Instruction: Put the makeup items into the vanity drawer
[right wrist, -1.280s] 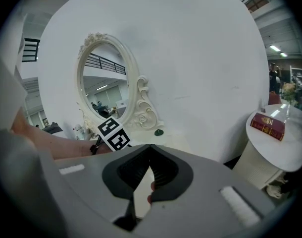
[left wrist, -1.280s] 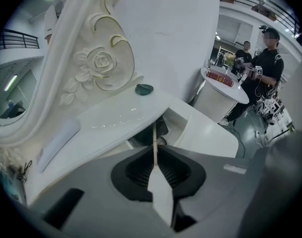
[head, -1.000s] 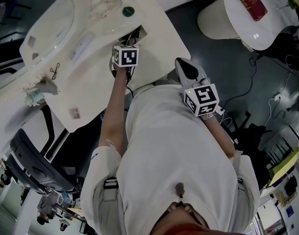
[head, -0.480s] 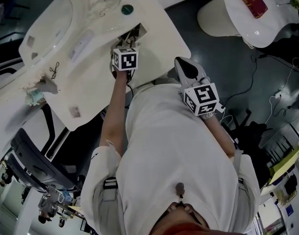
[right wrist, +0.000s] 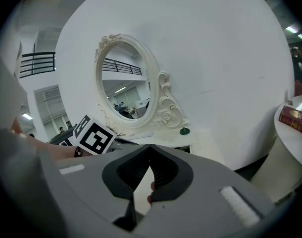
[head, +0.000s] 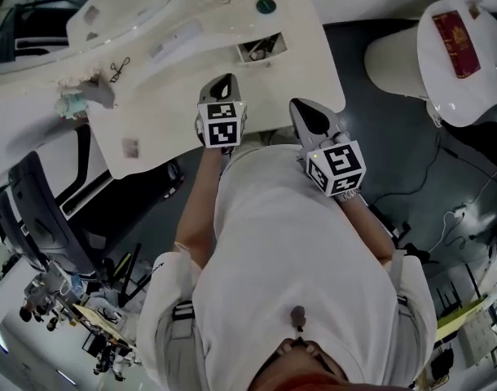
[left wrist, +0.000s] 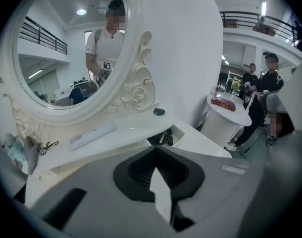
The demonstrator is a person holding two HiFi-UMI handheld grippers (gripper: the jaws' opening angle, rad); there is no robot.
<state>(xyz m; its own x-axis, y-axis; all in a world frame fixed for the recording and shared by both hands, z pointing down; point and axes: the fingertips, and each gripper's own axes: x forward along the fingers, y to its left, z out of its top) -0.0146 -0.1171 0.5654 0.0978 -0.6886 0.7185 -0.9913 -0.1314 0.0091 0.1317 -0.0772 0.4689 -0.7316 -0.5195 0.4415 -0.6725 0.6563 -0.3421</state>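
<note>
The white vanity top [head: 191,116] has a small open drawer [head: 261,49] with dark contents that I cannot make out; the drawer [left wrist: 163,138] also lies ahead in the left gripper view. A small green round item [head: 266,6] lies beyond it, by the mirror base. My left gripper [head: 222,84] hovers over the vanity's near edge, short of the drawer. Its jaws have just been closing and are shut with nothing between them. My right gripper [head: 307,114] hangs to its right by the vanity's front edge, shut, holding nothing that I can see.
A long flat white piece [head: 173,39], a black clip [head: 118,68] and a teal-grey bundle [head: 81,98] lie on the vanity's left part. A round white side table [head: 399,55] with a red book [head: 456,32] stands right. A black chair [head: 45,218] is at left.
My left gripper has drawn back out of the drawer and risen toward the vanity's near edge. The right gripper stays beside the body. The whole vanity sits further right in the head view.
</note>
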